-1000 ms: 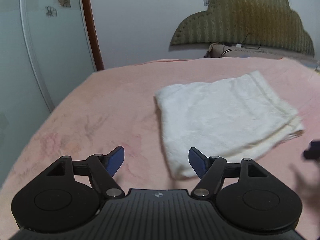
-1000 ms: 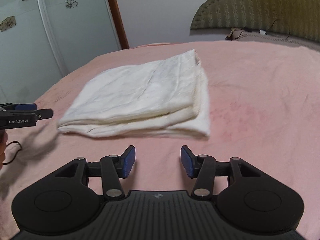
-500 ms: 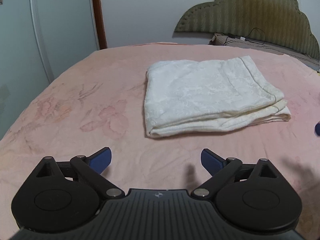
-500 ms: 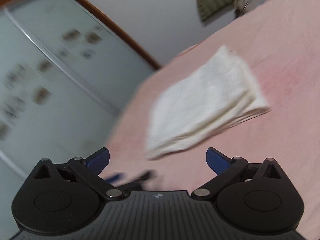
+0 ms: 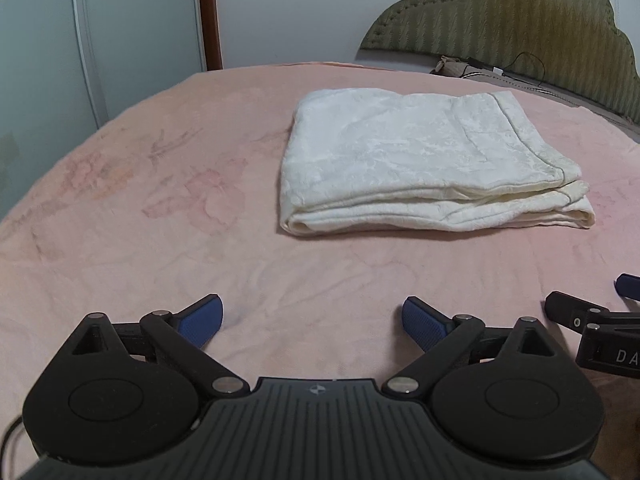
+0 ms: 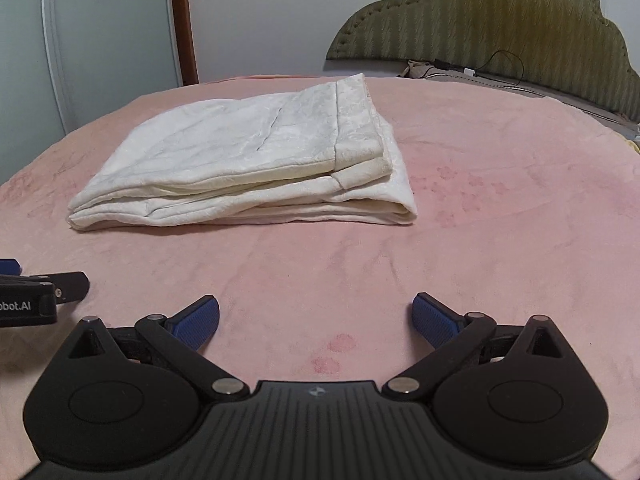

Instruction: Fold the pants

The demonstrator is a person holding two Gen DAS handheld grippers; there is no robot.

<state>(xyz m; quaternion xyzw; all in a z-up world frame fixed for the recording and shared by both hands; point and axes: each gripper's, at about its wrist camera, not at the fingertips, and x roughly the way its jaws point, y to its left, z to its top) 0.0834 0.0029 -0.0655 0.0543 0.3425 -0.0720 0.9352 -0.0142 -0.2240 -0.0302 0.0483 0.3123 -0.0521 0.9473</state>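
Left wrist view: left hand-held gripper (image 5: 312, 320) is gaping wider than a second ago, empty.
Right hand-held gripper (image 6: 316, 320): likewise spreading, empty.
Pants (image 5: 420, 168): lying folded mid-bed (image 5: 160, 220); task is looking complete.

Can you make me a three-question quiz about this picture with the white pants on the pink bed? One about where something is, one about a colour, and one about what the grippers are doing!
1. Where do the folded pants lie?
A. on the pink bedspread
B. on the floor
C. in a gripper

2. What colour are the gripper pads?
A. red
B. blue
C. yellow

3. How is the left gripper?
A. shut on the pants
B. shut on nothing
C. open, holding nothing

Answers:
1. A, the pants rest flat on the bedspread, ahead of both grippers.
2. B, the pads at the fingertips are blue in both views.
3. C, its pads stand wide apart with only bedspread between them; the right gripper is the same.
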